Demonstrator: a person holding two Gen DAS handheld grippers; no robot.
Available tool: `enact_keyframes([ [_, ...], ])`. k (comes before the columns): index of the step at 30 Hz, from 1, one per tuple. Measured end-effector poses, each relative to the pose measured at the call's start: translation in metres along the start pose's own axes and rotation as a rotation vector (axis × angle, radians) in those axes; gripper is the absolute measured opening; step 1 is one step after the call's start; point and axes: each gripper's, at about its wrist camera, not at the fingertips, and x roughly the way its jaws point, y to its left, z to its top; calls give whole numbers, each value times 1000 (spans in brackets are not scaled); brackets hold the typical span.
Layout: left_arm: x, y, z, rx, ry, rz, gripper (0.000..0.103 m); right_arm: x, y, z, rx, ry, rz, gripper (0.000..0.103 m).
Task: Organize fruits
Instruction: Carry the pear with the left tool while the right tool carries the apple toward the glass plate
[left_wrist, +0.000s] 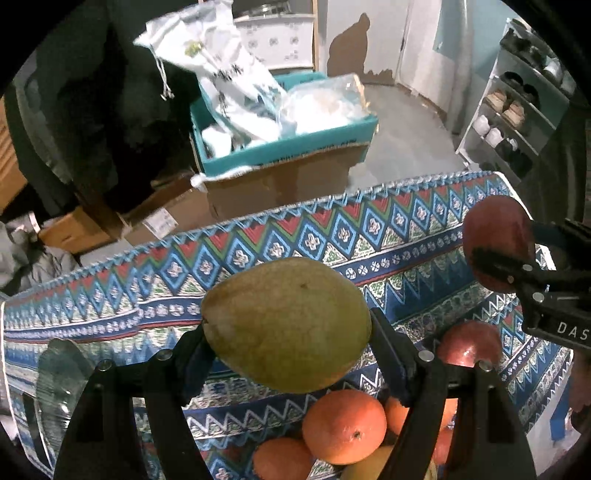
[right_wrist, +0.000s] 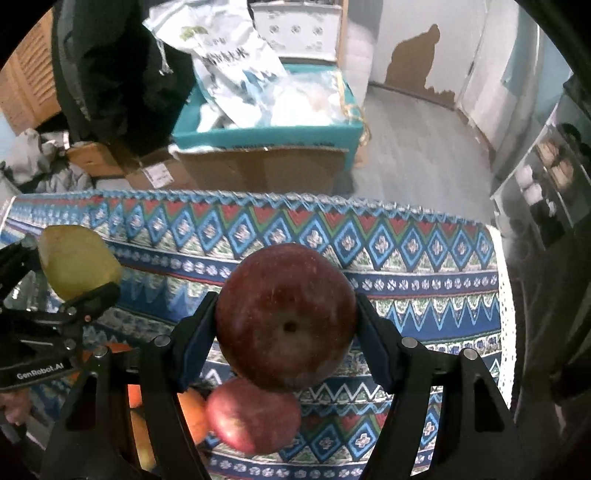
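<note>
Counter (right_wrist: 424, 273) covered in blue-red-green patterned cloth. Behind it grey floor (right_wrist: 417, 155), cardboard boxes (right_wrist: 258, 166), a teal box (left_wrist: 295, 144) stuffed with white plastic bags (left_wrist: 229, 74). White wall (left_wrist: 373, 22) with patch of peeled paint (right_wrist: 417, 55). White shoe rack (left_wrist: 513, 110) at right, holding shoes. Dark garment (left_wrist: 110, 92) hanging at left. Dim indoor light.

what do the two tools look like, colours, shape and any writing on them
Both are matte black. The left tool has angular fingers with dark blue pads and round silver pins at the joints. The right tool is built the same way. White lettering marks each body: "GenRobot.AI" on the left, "DAS", cut off at the picture's edge, on the right. No cables or sleeves show.
</note>
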Motion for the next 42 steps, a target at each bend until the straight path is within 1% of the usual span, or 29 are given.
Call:
enact_keyframes([
  [4, -24, 5, -3, 5, -48, 6, 78, -20, 8, 3, -5, -42, 14, 71],
  [11, -59, 17, -10, -6, -106, 25, 78, -54, 23, 3, -27, -116, 6, 71],
  [14, -74, 18, -13, 10, -139, 43, 78, -67, 29, 1, -29, -139, 2, 71],
  [21, -104, 22, -18, -4, -193, 42, 78, -96, 40, -1, -35, -197, 13, 71],
  [25, -118, 26, -23, 1, -220, 58, 78, -114, 48, -3, -33, -239, 23, 71],
  [32, -141, 36, -33, -5, -255, 71, 78, -131, 61, -8, -53, -277, 24, 71],
  [39, -152, 54, -43, -46, -259, 60, 78, -145, 78, -7, -74, -304, 46, 71],
  [42, -157, 61, -47, -53, -268, 72, 78, -147, 86, -6, -87, -311, 56, 71],
])
